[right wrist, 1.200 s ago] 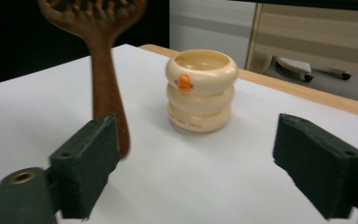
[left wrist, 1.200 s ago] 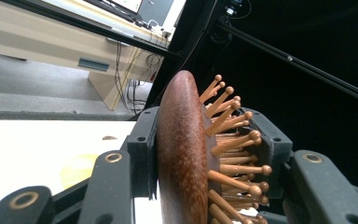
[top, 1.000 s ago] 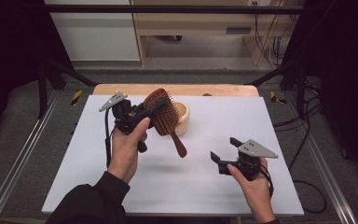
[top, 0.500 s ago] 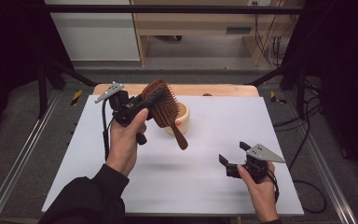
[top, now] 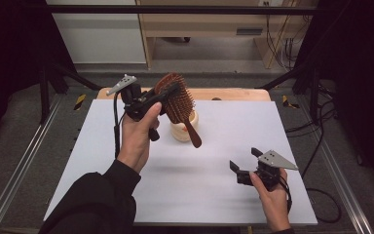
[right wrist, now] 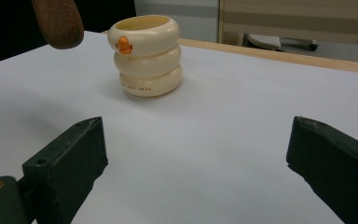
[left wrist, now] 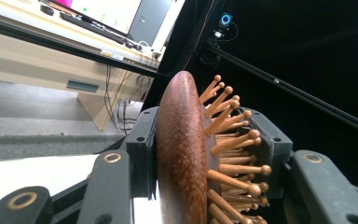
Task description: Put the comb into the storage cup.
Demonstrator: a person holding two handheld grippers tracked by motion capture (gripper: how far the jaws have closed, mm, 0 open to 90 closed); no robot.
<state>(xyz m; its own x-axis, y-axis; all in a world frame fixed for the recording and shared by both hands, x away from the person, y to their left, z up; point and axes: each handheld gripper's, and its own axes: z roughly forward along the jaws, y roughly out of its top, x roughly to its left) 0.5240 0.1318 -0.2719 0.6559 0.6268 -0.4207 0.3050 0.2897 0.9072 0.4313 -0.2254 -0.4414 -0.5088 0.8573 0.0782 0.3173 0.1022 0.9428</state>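
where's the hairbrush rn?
High view: the hairbrush is in the air at back left of the table, its head clamped in the left gripper, handle hanging down over the cream cup.

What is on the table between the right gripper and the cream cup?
Nothing: in the right gripper view, bare white table runs from the open right gripper to the cream cup.

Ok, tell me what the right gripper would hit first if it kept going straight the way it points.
Probably the cream cup. The right gripper has its jaws open and level over the white table, and the cup stands ahead, a little left of centre. Depth is unclear, so it might just slip past on the cup's right.
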